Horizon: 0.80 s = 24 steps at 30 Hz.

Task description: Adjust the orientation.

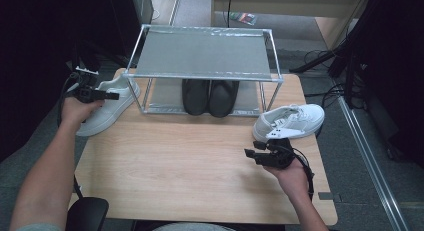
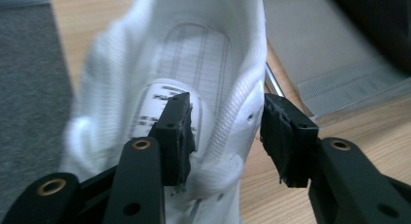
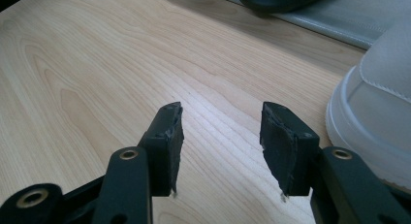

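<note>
The left gripper (image 1: 107, 95), at the left of the high view, straddles the side wall of the left sneaker (image 1: 107, 105), one finger inside its mouth, one outside with a gap, ready to pinch and lift it. The right gripper (image 3: 220, 136) hovers with fingers wide and empty over the counter (image 1: 190, 156) beside the right sneaker (image 1: 290, 121), likely next for the rack (image 1: 202, 53).

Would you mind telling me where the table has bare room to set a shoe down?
The widest bare patch of the table lies in front of the rack, between the left shoe and the right shoe. The rack's top shelf is bare; black shoes crowd below.

A pair of black shoes (image 1: 210, 96) sits on the metal rack's (image 1: 202, 53) lower shelf.
</note>
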Motion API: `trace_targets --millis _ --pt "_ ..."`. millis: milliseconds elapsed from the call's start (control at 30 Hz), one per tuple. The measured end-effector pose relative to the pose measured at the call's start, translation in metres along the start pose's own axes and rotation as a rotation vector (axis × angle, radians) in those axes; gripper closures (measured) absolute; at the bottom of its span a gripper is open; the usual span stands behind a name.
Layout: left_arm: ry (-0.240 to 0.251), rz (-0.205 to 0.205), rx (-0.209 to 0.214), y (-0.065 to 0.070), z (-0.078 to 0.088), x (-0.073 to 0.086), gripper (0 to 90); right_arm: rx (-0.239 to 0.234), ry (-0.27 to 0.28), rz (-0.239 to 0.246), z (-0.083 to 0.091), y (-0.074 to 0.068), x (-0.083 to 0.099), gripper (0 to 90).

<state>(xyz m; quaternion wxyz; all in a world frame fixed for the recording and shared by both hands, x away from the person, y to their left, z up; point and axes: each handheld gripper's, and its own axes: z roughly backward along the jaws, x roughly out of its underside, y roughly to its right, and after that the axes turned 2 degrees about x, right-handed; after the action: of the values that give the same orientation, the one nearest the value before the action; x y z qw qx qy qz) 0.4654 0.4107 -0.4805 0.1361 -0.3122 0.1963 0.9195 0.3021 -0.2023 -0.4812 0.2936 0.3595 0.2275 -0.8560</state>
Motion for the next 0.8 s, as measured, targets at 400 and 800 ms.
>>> trace_targets --millis 400,800 --pt "-0.062 -0.06 -0.019 0.004 0.001 -0.003 78.8 0.012 -0.004 -0.013 -0.001 0.005 0.002 50.7" --pt "-0.044 0.057 0.005 -0.002 0.028 -0.002 83.6 -0.012 0.0 -0.022 -0.005 0.007 0.0 49.0"
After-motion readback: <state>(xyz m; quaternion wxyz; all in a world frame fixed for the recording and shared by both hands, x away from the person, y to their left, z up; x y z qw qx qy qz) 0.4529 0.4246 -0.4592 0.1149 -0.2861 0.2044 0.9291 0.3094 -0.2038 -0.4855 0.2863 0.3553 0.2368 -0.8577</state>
